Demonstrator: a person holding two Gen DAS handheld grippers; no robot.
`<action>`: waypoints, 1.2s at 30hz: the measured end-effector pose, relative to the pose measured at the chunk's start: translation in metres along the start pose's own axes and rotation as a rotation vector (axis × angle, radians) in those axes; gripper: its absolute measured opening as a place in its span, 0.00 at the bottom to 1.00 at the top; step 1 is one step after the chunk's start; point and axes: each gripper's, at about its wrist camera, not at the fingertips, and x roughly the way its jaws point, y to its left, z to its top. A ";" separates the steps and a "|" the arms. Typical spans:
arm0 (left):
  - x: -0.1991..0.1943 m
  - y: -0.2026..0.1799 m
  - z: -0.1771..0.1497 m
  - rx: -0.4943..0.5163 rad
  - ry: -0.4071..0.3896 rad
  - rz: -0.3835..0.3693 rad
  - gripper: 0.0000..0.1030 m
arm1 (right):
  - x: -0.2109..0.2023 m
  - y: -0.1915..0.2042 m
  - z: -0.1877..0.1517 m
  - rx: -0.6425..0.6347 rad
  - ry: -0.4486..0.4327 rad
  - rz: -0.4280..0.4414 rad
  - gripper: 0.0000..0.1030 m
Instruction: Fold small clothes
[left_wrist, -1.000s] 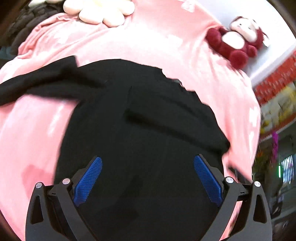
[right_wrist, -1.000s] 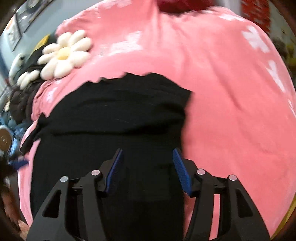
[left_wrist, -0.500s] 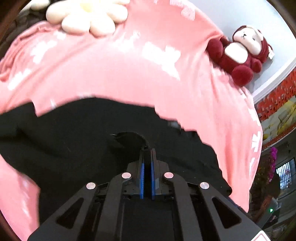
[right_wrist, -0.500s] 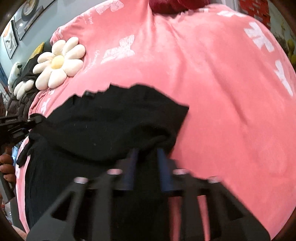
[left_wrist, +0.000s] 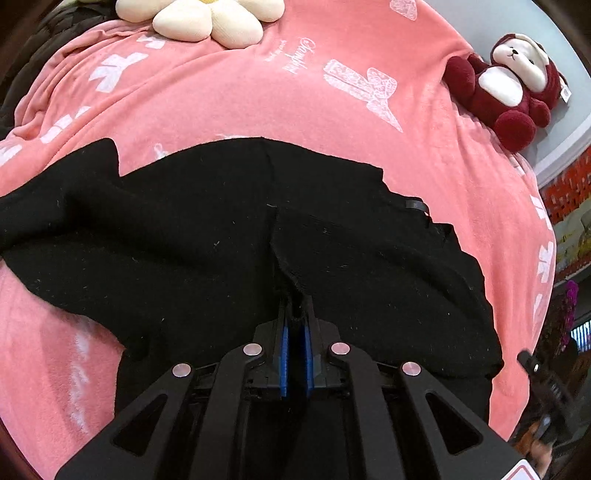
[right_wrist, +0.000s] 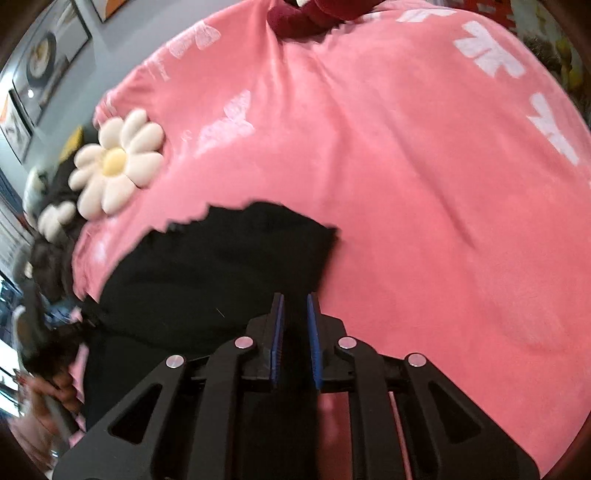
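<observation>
The black garment (left_wrist: 207, 236) lies rumpled on the pink blanket (left_wrist: 332, 110); the left gripper (left_wrist: 295, 314) pinches a fold, the right gripper (right_wrist: 295, 306) clamps its edge.

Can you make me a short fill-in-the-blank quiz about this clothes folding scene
1. The left gripper is shut on a fold of the ____ garment.
2. The garment lies on a ____ blanket.
3. The plush flower has cream petals and a ____ center.
4. A dark red ____ toy sits near the blanket's edge.

Missing words: black; pink; yellow; plush
</observation>
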 end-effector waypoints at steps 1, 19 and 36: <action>-0.001 0.000 0.000 -0.002 0.000 0.001 0.05 | 0.011 0.006 0.004 -0.019 0.019 -0.001 0.13; -0.096 0.157 -0.033 -0.446 -0.128 -0.074 0.53 | -0.038 0.066 -0.122 -0.207 0.119 -0.136 0.39; -0.151 0.331 0.019 -0.685 -0.359 0.115 0.04 | -0.058 0.153 -0.211 -0.224 0.251 -0.089 0.51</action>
